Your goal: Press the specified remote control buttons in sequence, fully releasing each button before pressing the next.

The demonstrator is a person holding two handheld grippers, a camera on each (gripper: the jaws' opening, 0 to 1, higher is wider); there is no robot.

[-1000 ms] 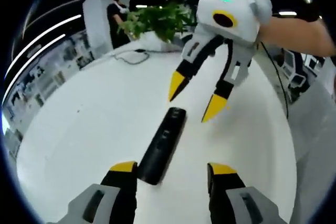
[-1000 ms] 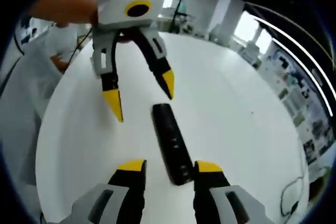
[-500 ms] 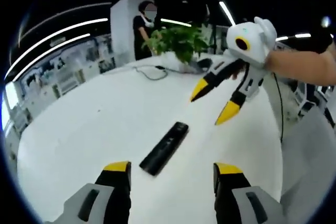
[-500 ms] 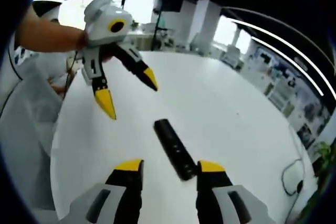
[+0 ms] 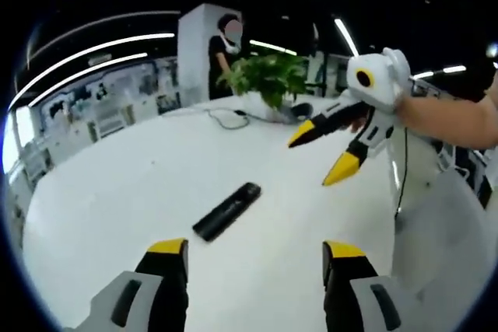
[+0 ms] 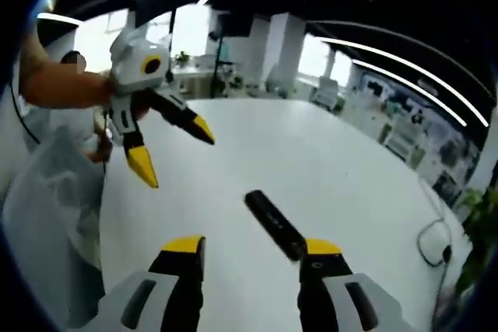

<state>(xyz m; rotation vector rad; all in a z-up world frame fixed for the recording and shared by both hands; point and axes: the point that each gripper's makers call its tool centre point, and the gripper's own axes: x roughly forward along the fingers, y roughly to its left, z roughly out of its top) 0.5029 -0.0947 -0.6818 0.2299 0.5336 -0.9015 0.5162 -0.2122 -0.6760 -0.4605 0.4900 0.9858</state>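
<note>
Lying flat on the white counter (image 5: pixel 117 192), the black remote control (image 5: pixel 226 211) sits ahead of our left gripper (image 5: pixel 255 250), between its widely parted jaws and slanting toward one o'clock, touching neither tip. In the right gripper view the remote control (image 6: pixel 274 225) lies just off the eleven o'clock side of the right jaw, and the right gripper (image 6: pixel 253 246) is spread wide and holds nothing. We see each gripper raised above the counter in the other's view, at two o'clock and at ten o'clock, well apart from the remote. A green plant (image 5: pixel 268 77) stands at the counter's far edge with a cable (image 5: pixel 222 118) beside it.
</note>
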